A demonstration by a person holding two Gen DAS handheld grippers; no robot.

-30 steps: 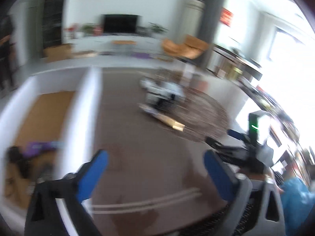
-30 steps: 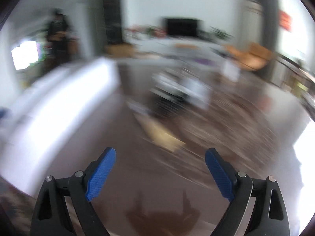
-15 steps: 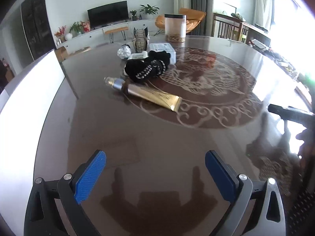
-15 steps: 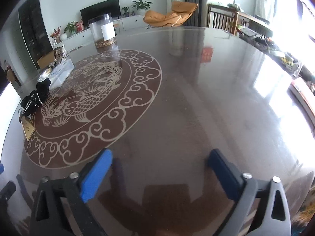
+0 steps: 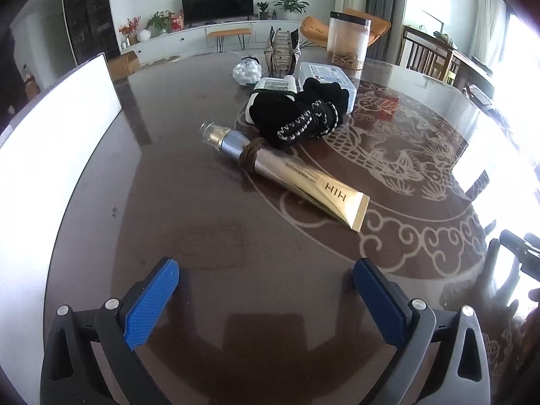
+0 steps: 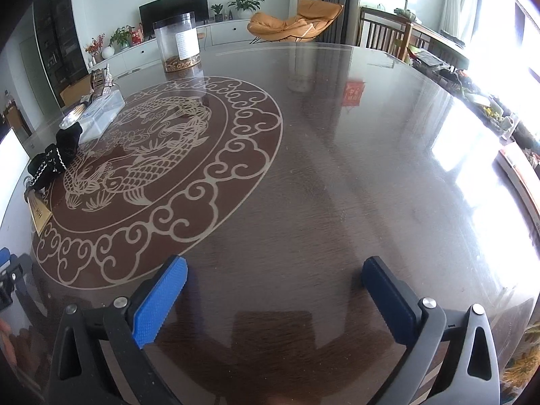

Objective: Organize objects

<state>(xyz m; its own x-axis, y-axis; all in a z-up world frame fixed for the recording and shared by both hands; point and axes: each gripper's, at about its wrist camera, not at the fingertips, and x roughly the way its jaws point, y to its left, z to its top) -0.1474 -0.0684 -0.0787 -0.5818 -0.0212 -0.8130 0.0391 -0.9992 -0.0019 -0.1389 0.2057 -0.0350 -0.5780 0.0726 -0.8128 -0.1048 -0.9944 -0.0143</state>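
A gold tube (image 5: 297, 177) with a silver pump head and a brown band lies on the dark round table (image 5: 219, 236). Behind it sit a black knitted cloth (image 5: 297, 114), a clear lidded box (image 5: 325, 76), a white bottle (image 5: 275, 85), a bag of white balls (image 5: 248, 70), a foil pouch (image 5: 281, 52) and a clear jar (image 5: 347, 45). My left gripper (image 5: 266, 270) hovers open near the table's front, short of the tube. My right gripper (image 6: 275, 271) is open over bare table, right of the fish pattern (image 6: 148, 155). The cloth (image 6: 55, 158) and jar (image 6: 177, 44) lie far left.
A white panel (image 5: 57, 128) stands along the table's left edge. The right gripper's black body (image 5: 519, 256) shows at the right rim of the left wrist view. Chairs, a TV unit and a cluttered side table stand beyond the table.
Both views swept from blurred motion down onto the table. The left gripper came lower and nearer the gold tube. The right gripper has held still over the last half second.
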